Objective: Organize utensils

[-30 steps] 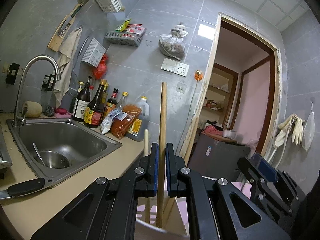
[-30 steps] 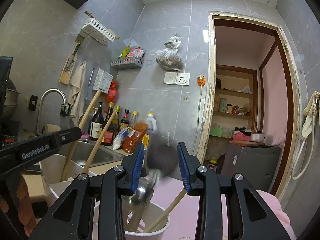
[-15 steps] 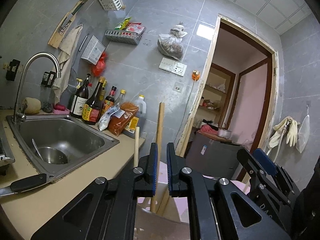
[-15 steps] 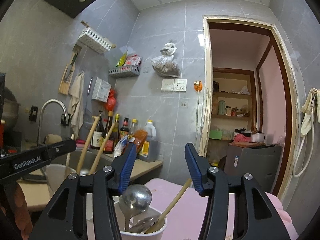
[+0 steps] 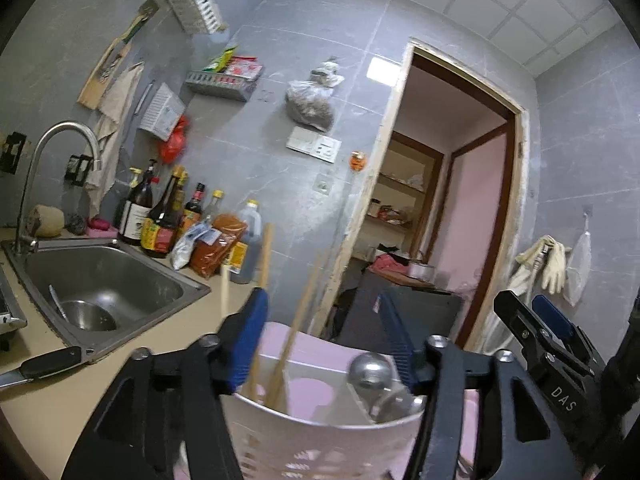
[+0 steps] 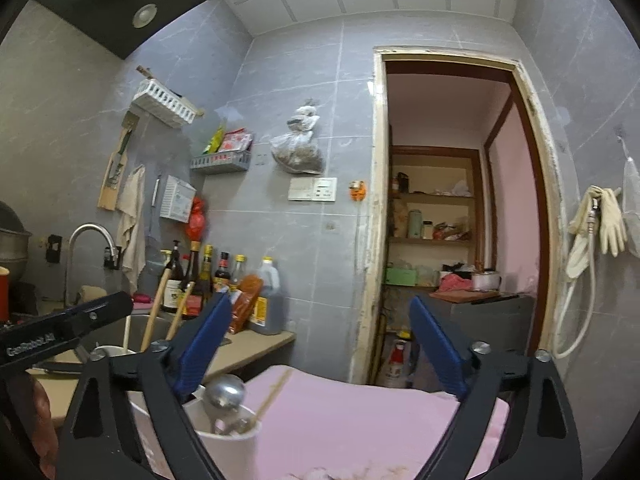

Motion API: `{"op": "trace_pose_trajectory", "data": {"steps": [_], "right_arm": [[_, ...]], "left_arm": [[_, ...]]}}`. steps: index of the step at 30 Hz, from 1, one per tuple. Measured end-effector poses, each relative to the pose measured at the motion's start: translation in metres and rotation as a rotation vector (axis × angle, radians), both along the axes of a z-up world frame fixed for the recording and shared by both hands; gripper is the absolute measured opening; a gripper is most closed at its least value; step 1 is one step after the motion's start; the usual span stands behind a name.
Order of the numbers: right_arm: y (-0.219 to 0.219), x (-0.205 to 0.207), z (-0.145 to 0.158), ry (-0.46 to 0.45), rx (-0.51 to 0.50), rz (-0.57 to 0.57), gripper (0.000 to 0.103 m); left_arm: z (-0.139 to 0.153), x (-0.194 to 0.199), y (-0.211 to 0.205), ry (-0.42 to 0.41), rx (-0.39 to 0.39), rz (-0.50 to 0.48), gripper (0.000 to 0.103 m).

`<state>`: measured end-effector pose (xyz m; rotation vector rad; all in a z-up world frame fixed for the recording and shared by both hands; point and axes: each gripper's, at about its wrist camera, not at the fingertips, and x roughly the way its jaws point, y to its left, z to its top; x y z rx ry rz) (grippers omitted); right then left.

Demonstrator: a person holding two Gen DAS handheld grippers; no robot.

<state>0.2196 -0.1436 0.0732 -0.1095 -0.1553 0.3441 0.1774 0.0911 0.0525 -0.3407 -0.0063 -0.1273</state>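
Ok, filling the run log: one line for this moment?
left gripper: open | right gripper: open | wooden utensils, metal ladle: in white holder

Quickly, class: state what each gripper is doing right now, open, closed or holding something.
Left gripper: open, holding nothing, above the utensil holder.
Right gripper: open, holding nothing.

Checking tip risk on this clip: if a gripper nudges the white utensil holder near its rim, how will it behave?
The white utensil holder looks like thin perforated plastic, so probably light. Long wooden handles stand well above its rim, so it may tip rather than slide.
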Motion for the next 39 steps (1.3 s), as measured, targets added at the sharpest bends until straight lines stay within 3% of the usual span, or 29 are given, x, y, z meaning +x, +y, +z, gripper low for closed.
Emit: {"op": "trace_pose_trajectory", "data": {"steps": [1,7,11,16,27,34,36,39], "right_arm": [[-0.004,-0.002,0.001,0.003,0.004,-0.004,0.103],[-0.042,-0.017,0.006,0.04,-0.003,-0.055,0.103],[-0.064,-0.022,0.005,0.081,-0.005,-0.079,0.103],[-0.095,-0.024,-0.001,0.158,-0.013,-0.101,0.103],[-0.144,0.004,-0.042,0.482,-0.094,-0.156,0.103],[-0.159,0.017,-0.067,0.665,-0.097,-0.088,0.078],[-0.159,0.02,-0.074,0.708,-0.113,-0.064,0.07],[-0.158,0.024,-0.08,0.763,-0.133,-0.034,0.059]], "left_arm": [[0.001,-0.003,-0.004,0.0,0.004,-0.014,0.062],[0.005,-0.01,-0.029,0.054,0.0,-0.122,0.095],[0.005,-0.013,-0.048,0.089,0.028,-0.166,0.1],[0.001,-0.017,-0.07,0.141,0.077,-0.217,0.101],[-0.023,-0.007,-0.124,0.317,0.214,-0.341,0.101],[-0.043,0.007,-0.162,0.447,0.358,-0.435,0.099],[-0.048,0.01,-0.171,0.473,0.387,-0.457,0.093],[-0.056,0.021,-0.184,0.531,0.435,-0.494,0.076]]}}
